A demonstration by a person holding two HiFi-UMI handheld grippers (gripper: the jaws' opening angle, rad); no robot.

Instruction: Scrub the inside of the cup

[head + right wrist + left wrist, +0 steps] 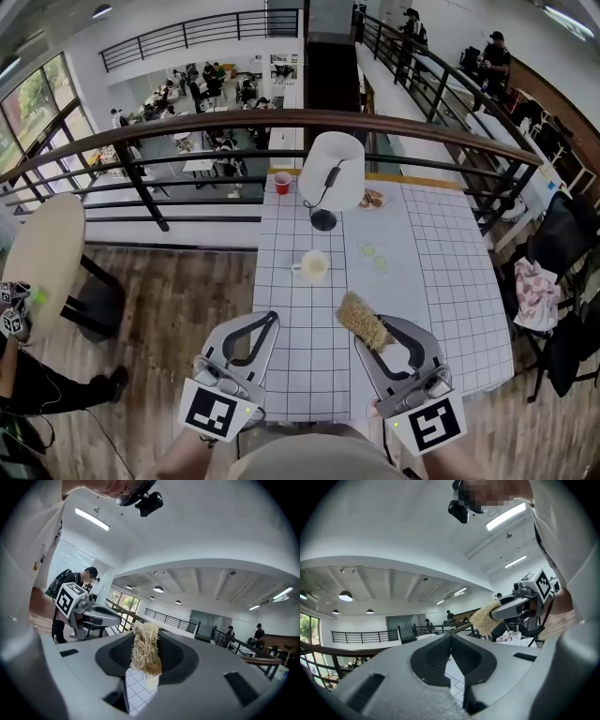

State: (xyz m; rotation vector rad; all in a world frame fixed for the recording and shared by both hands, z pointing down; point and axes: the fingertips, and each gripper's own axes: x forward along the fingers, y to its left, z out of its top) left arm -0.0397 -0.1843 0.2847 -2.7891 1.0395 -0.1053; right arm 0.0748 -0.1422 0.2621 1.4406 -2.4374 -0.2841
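Note:
A cream cup (312,266) with its handle to the left stands upright on the white gridded table (441,281), near the middle. My right gripper (371,325) hovers over the table's near edge, shut on a straw-coloured fibre scrubber (362,321) that sticks out toward the cup. In the right gripper view the scrubber (145,649) is clamped between the jaws, and the cup (151,682) shows just under it. My left gripper (268,320) is shut with nothing in it, level with the right one and to its left. The left gripper view shows its jaws (451,635) closed tip to tip.
A white-shaded table lamp (330,173) stands behind the cup. A red cup (282,182) and a small plate of food (372,199) sit at the far edge, by the railing (187,127). Two pale round slices (374,256) lie right of the cup. Chairs (553,281) stand at the right.

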